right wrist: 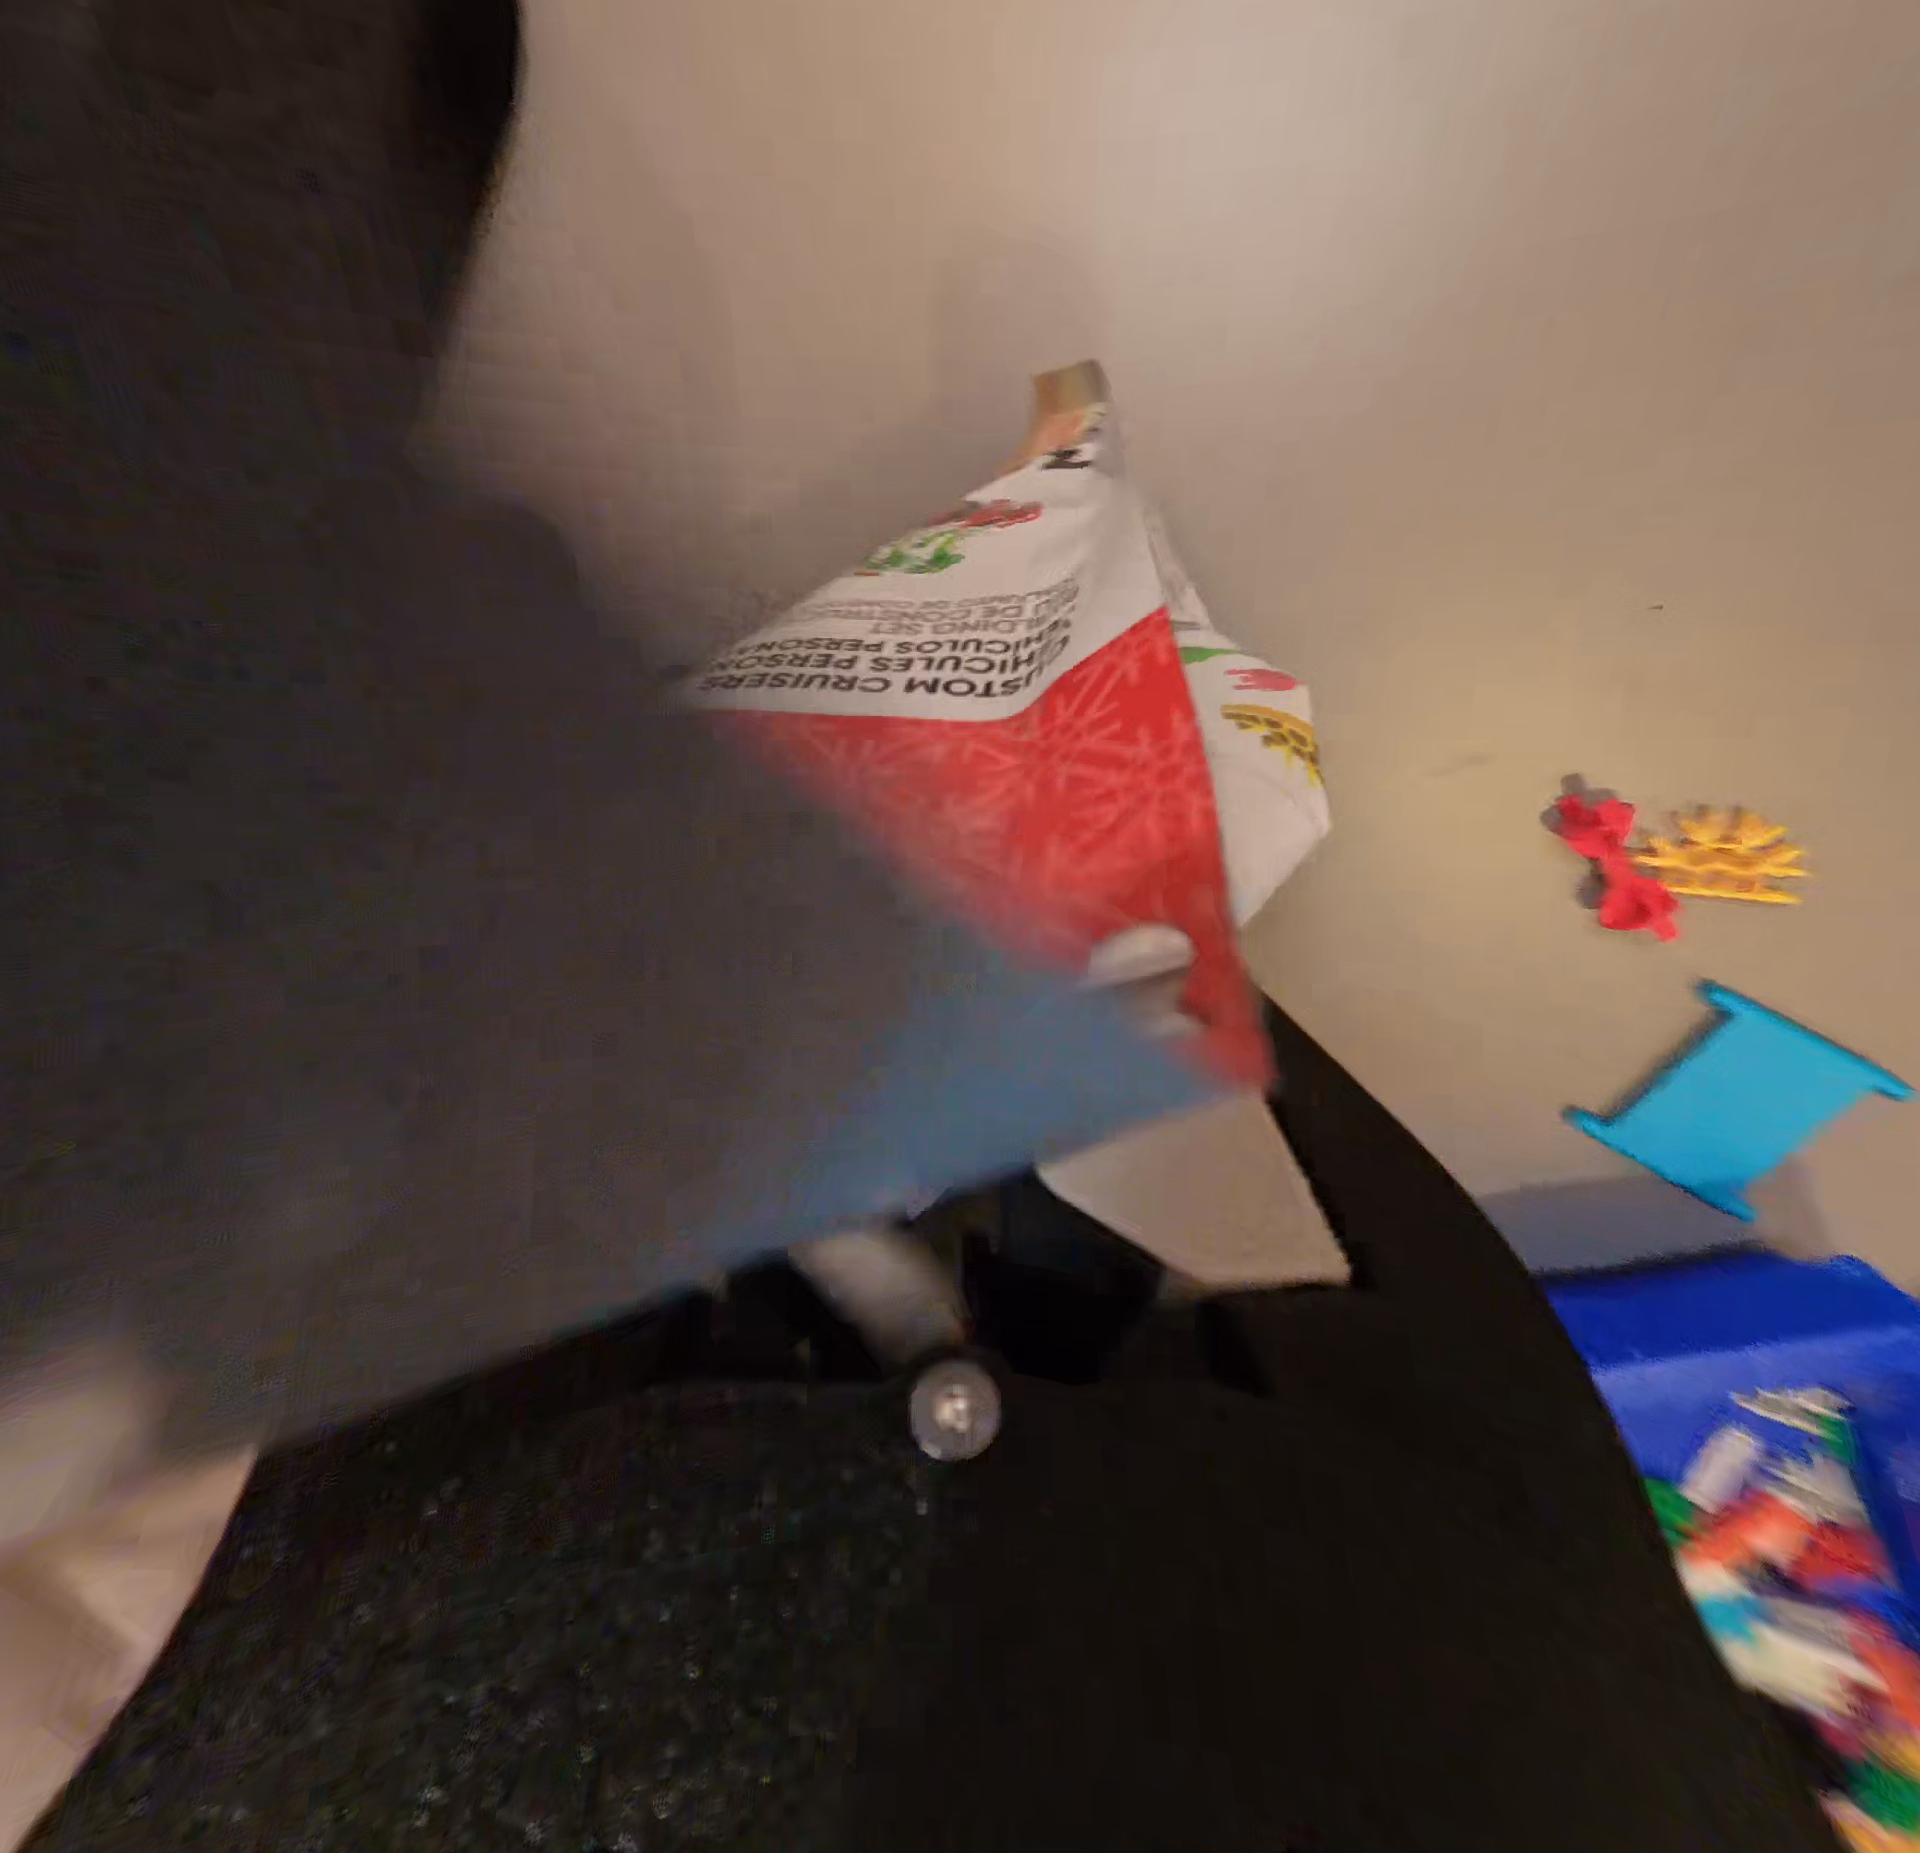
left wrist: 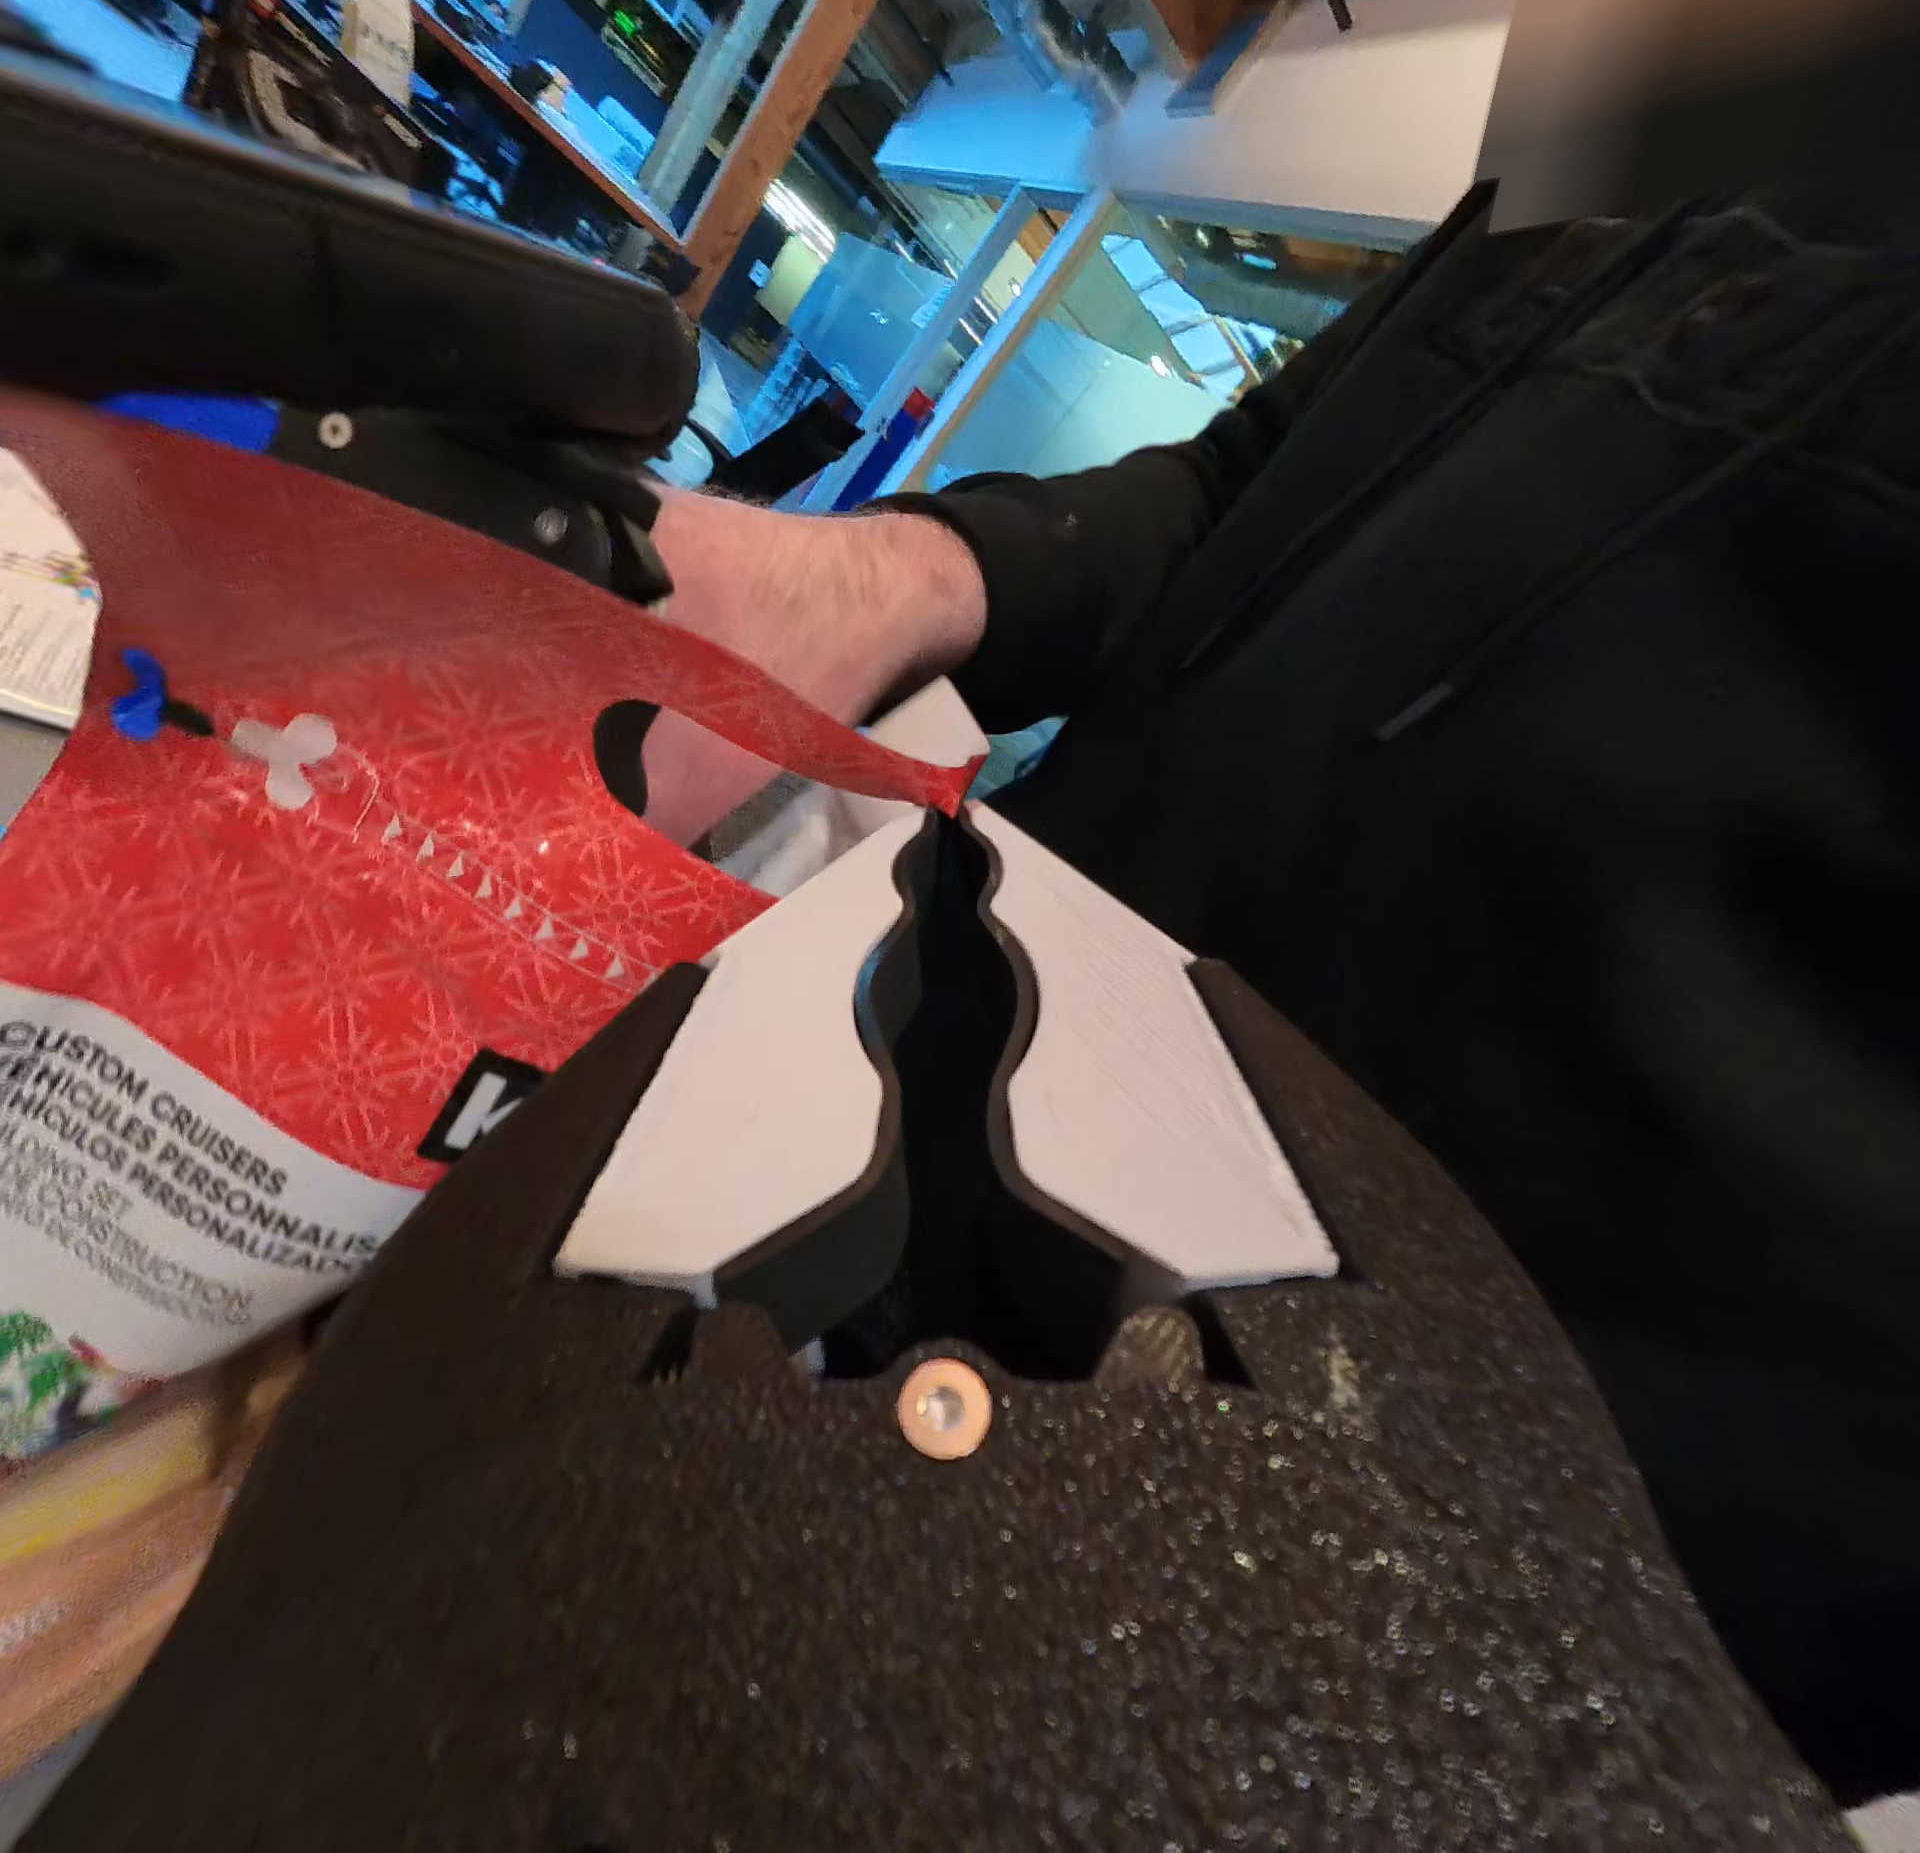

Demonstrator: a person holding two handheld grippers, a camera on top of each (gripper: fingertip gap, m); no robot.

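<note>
A beige table (right wrist: 1455,349) fills the right wrist view. Above it hangs the bag (left wrist: 343,899), a red and white plastic pouch with printed writing and toy pictures, held up between the two tools and well off the surface; in the right wrist view the bag (right wrist: 1039,754) shows upside down, its far end tapering to a point.

The person's black hoodie (left wrist: 1507,764) fills the right half of the left wrist view, with a bare hand (left wrist: 831,598) reaching from its sleeve to the dark body of the other tool at upper left.

The left gripper (left wrist: 951,816) has its white fingers (left wrist: 769,1076) drawn together at the tips, where they pinch a thin torn strip of the bag's red top edge. A small blue piece (left wrist: 140,702) and a white clover-shaped piece (left wrist: 286,754) show through the clear upper part of the bag.

The right gripper (right wrist: 1195,1034) is heavily blurred; the bag's red corner sits at its tip, but I cannot tell how far apart its fingers stand or whether they grip it.

On the table to the right lie a flat blue piece (right wrist: 1735,1102), and farther off a red piece (right wrist: 1616,863) touching a yellow piece (right wrist: 1730,858). A blue box (right wrist: 1766,1388) with bright printing sits at the lower right edge.
</note>
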